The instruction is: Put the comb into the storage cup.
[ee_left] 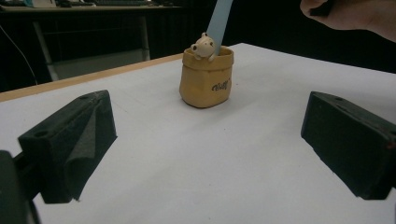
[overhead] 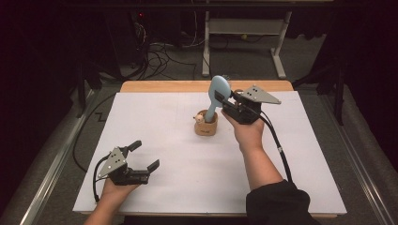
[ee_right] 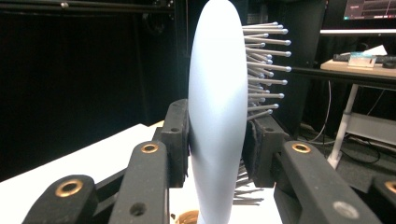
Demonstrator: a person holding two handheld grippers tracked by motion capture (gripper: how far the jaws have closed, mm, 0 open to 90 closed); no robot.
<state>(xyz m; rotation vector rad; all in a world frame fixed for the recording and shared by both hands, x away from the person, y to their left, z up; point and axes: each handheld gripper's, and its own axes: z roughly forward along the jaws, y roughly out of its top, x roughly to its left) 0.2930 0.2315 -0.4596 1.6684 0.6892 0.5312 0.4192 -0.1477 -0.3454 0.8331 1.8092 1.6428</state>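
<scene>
Brush: pale blue, stiff plastic, light, smooth and likely slippery; pins on one face. Stands handle-down in cup mid-table. Right gripper clenched on the head's lower part; best grip there. Left gripper released, idle.

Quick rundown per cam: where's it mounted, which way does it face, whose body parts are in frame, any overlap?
High view: above the person's side, looking forward and down at the white table; forearms and both tongs, left and right, enter from below.
Left gripper view: low over the table, facing the tan holder; own jaws wide apart, the other hand at top right.
Right gripper view: along its jaws, clamped on the blue hairbrush.
Shared: hairbrush in all three; holder in the high and left gripper views.
</scene>
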